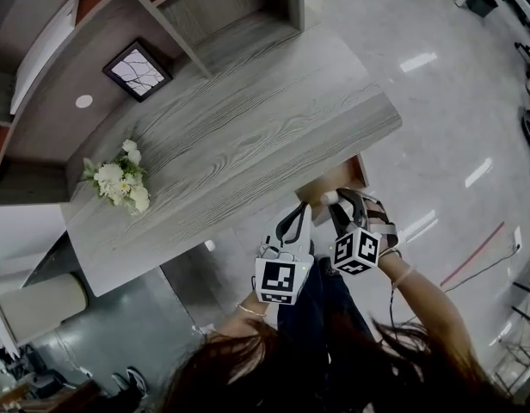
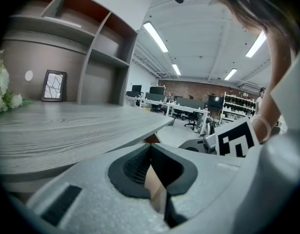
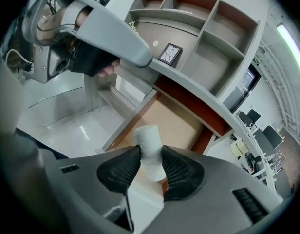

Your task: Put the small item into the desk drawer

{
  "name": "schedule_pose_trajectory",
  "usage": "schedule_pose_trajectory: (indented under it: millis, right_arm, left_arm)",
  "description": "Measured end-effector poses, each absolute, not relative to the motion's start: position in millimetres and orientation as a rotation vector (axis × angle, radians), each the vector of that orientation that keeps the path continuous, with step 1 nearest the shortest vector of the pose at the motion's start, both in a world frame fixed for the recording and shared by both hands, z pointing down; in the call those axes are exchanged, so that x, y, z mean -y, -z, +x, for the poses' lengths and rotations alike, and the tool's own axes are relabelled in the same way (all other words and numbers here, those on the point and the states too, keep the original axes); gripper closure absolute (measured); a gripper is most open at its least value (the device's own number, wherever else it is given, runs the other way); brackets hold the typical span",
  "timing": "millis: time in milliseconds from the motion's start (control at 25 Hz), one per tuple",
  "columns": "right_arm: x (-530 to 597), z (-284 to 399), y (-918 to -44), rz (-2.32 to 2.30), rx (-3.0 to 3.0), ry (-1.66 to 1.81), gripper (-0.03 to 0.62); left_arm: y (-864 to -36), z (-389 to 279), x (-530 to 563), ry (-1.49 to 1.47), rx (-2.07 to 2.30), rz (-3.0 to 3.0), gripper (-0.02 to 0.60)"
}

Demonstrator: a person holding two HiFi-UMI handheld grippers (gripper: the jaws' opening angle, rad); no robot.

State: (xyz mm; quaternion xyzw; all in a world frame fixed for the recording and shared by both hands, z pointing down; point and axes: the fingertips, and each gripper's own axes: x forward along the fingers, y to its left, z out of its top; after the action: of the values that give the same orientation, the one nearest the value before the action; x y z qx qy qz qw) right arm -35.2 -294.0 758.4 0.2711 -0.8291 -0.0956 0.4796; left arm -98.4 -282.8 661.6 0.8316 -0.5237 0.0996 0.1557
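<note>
1. Roll (image 3: pixel 149 145), small and white, stands pinched between the pads of the right tool (image 3: pixel 151 164). Most of it sticks out past them. It hangs over the front of the open drawer (image 3: pixel 177 123), not yet in it.
2. The left tool (image 2: pixel 151 152) has its jaws drawn together with nothing clearly in them. It hangs just beside the right tool, near the drawer's front edge.
3. The grip takes only the roll's lower part, so a jolt or a tilt of the wrist could lever it loose too soon. It would then likely drop to the floor (image 1: pixel 437 101).
4. The tools crowd each other, and a knock between them could shake the roll free or shove the drawer.
5. The drawer shows only partly from under the table (image 1: pixel 248 136), so the opening is short. Going in too deep would likely strike the table's edge. Letting go too far forward could land the roll on the front rail and bounce it out.
6. Being round, the roll may wander if released from high up.
7. The flowers (image 1: pixel 119 179) and frame (image 1: pixel 137 70) stand well apart and look safe.
</note>
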Motion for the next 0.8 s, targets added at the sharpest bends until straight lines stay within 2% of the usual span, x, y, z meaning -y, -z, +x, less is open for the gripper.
schedule_pose_trajectory:
  millis: [800]
  right_arm:
    - [310.0, -41.2, -829.9, 0.575, 1.953, 0.205, 0.467]
  left_arm:
    - [-707.4, -97.7, 289.5, -0.308, 1.448, 2.357, 0.566]
